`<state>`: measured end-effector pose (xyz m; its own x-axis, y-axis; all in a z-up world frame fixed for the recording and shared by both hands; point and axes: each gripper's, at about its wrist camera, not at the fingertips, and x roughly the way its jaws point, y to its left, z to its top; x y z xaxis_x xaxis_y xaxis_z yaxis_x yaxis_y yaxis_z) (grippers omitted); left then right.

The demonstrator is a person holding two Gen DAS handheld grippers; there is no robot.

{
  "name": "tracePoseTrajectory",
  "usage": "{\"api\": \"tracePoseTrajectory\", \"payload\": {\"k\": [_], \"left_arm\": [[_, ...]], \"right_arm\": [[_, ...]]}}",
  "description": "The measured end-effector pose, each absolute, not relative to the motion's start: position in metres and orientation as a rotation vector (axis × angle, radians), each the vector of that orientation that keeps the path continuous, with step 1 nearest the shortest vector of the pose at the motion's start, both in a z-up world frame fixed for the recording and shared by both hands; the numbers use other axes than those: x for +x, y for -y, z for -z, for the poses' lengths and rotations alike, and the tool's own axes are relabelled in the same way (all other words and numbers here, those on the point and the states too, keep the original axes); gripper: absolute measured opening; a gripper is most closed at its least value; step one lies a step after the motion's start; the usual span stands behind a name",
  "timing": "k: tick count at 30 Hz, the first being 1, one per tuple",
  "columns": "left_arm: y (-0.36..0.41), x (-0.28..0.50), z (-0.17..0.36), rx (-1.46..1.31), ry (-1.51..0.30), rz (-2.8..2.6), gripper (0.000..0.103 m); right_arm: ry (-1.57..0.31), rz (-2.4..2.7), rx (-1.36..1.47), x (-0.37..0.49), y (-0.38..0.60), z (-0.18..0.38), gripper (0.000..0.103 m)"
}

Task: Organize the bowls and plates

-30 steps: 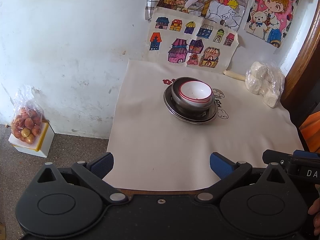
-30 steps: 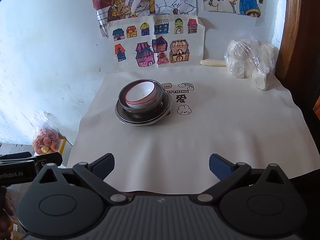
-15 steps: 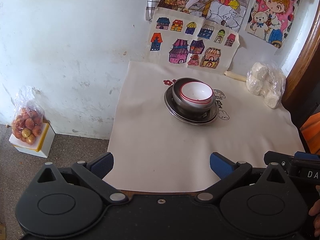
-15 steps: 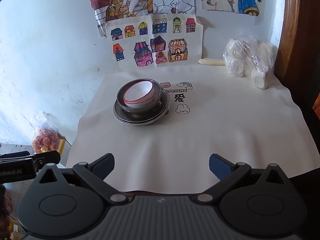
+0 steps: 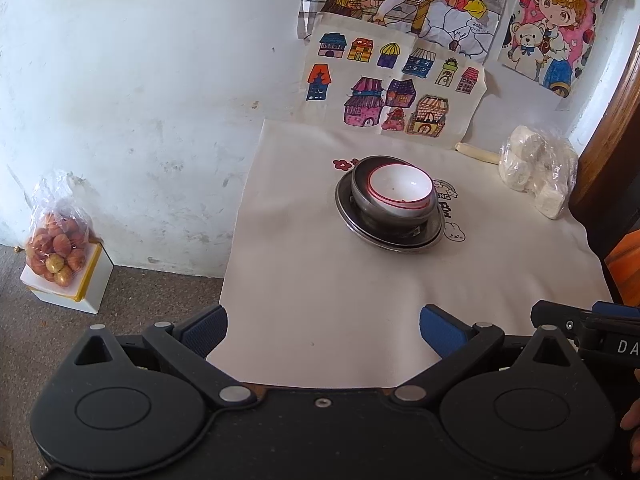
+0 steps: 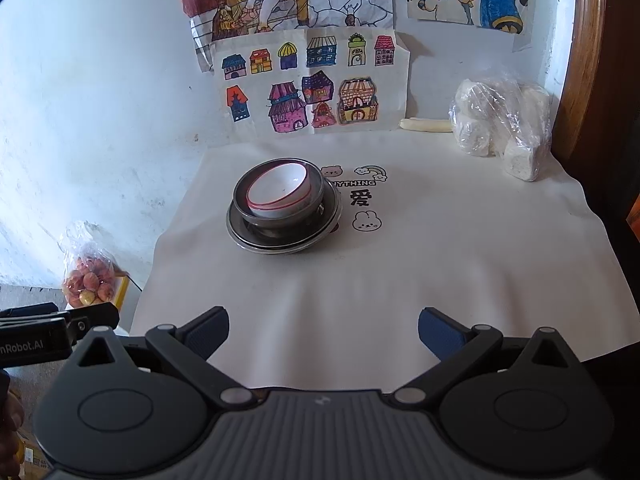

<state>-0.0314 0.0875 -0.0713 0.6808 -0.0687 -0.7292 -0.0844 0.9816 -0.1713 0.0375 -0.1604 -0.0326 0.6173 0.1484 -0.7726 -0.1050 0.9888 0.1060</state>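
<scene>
Both grippers hang back at the near edge of the table, draped in a cream printed cloth (image 6: 400, 280). Left gripper (image 5: 323, 330): jaws spread wide, nothing between them. Right gripper (image 6: 323, 330): same story, jaws wide apart and empty. Out in the middle of the cloth sits the stack, well apart from both: a white ceramic bowl with a red rim (image 6: 279, 191) tilted inside a grey metal bowl (image 6: 240, 200), which rests on round steel plates (image 6: 280, 242). A clear bag of white buns (image 6: 502, 126) sits at the far right corner.
</scene>
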Motion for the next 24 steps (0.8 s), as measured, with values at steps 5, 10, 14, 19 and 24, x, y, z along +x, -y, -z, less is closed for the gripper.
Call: {"api": "tracePoseTrajectory", "payload": {"k": [5,10,14,19,24], "left_arm": [[-0.088,-0.030,0.073,-0.200,-0.829,-0.013,0.102],[-0.087,-0.027,0.074,-0.200,-0.835,-0.017,0.102],[-0.087,-0.026,0.074,-0.199,-0.836,-0.017,0.102],[-0.083,-0.024,0.074,-0.173,-0.840,-0.034,0.102],[-0.082,-0.021,0.074,-0.167,-0.842,-0.029,0.101]], "right_arm": [[-0.902,-0.151,0.049,0.041,0.159,0.034,0.103],[-0.907,-0.152,0.049,0.043,0.159,0.035,0.103],[-0.910,-0.152,0.052,0.045,0.160,0.035,0.103],[-0.912,-0.151,0.050,0.047,0.160,0.036,0.103],[-0.918,-0.154,0.048,0.049,0.160,0.038,0.103]]}}
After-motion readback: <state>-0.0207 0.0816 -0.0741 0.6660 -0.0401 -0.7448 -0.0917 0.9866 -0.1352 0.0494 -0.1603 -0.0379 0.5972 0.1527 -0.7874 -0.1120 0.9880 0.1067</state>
